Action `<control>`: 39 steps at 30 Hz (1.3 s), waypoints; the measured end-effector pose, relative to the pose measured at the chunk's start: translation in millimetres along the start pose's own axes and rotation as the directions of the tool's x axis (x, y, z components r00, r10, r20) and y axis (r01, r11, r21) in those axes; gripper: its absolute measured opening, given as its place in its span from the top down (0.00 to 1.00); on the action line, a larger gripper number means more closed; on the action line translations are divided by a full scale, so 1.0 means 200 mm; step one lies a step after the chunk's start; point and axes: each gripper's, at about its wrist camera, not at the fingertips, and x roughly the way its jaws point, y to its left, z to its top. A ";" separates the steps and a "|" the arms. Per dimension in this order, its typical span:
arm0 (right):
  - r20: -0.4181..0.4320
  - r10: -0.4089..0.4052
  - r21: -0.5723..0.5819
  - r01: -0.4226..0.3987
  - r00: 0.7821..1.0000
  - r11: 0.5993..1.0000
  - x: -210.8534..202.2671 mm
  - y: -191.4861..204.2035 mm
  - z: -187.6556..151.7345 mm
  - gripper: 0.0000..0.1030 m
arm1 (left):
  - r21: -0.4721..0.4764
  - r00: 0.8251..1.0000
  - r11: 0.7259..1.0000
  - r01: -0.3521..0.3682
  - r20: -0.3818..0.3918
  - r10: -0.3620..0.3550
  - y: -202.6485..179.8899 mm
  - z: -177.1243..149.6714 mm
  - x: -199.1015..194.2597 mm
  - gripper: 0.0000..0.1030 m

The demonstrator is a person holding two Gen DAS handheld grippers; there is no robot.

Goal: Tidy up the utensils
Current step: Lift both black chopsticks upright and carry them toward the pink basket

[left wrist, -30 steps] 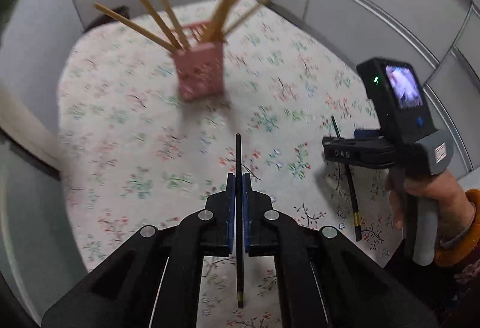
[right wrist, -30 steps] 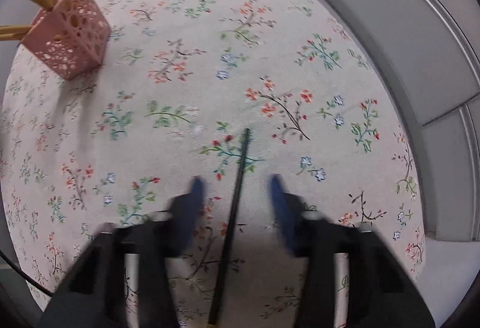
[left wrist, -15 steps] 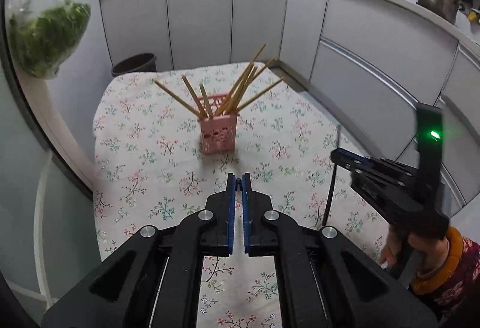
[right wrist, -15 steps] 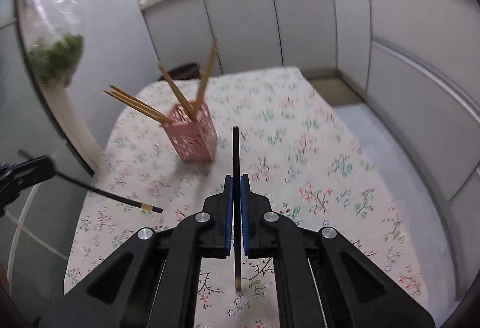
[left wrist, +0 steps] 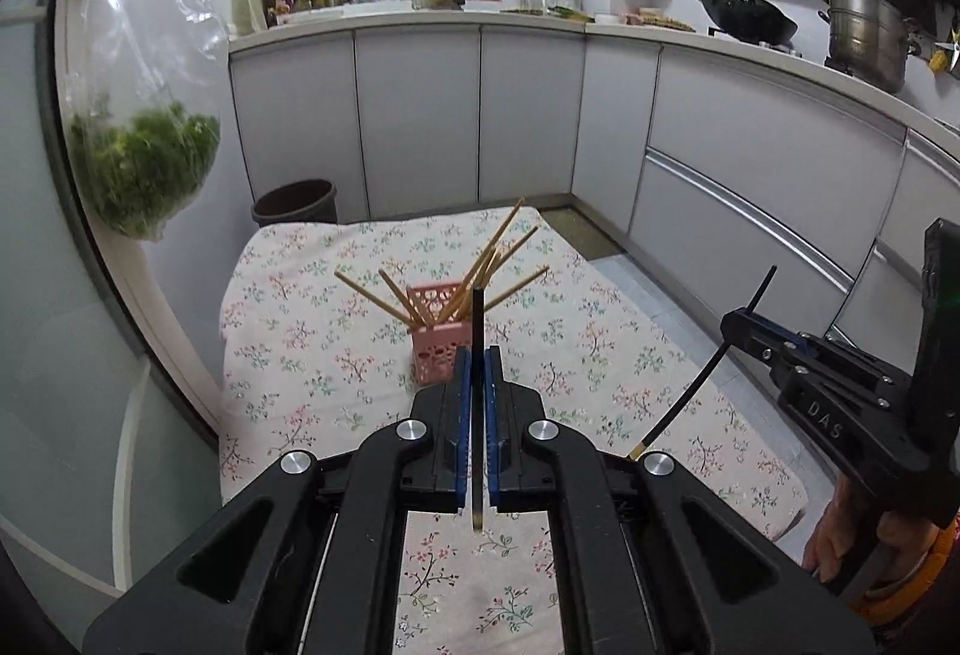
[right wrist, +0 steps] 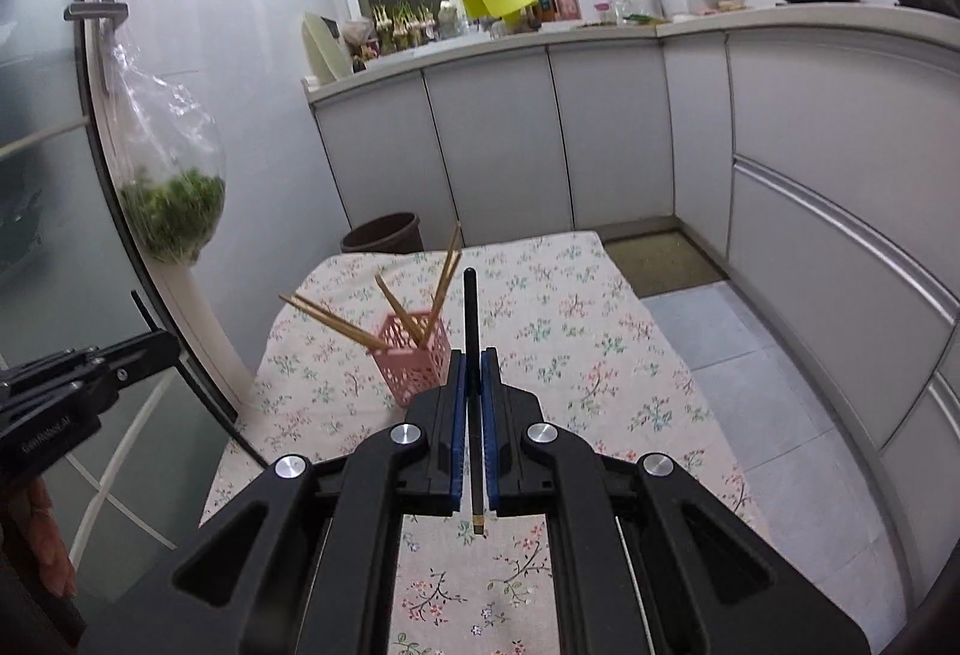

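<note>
A pink perforated holder [left wrist: 435,355] with several wooden chopsticks [left wrist: 480,271] fanned out of it stands on the floral-cloth table [left wrist: 300,355]. My left gripper [left wrist: 474,355] is shut on a black chopstick [left wrist: 477,307], held in the air in front of the holder. In the right wrist view my right gripper [right wrist: 473,355] is shut on a second black chopstick [right wrist: 471,307], also raised, just right of the holder [right wrist: 411,361]. Each gripper shows in the other's view: the right gripper [left wrist: 735,322] with its chopstick [left wrist: 690,397] slanting down, and the left gripper [right wrist: 162,346] at the left edge.
A dark bin [left wrist: 294,202] stands behind the table's far edge. A clear bag of greens [left wrist: 144,163] hangs from the door handle on the left. Grey cabinets [left wrist: 750,187] run along the back and right, with a wok [left wrist: 750,19] and a pot [left wrist: 864,37] on the counter.
My right gripper, open over a black chopstick on the cloth, has shut on it and lifted it. Both grippers rose and tilted up; the holder now looks farther away.
</note>
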 end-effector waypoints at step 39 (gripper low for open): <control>0.128 -0.096 0.054 0.089 0.987 0.995 -0.10 -0.06 0.34 0.95 | -0.073 0.966 0.987 -0.141 0.206 0.153 -0.18 0.34 -0.12 0.97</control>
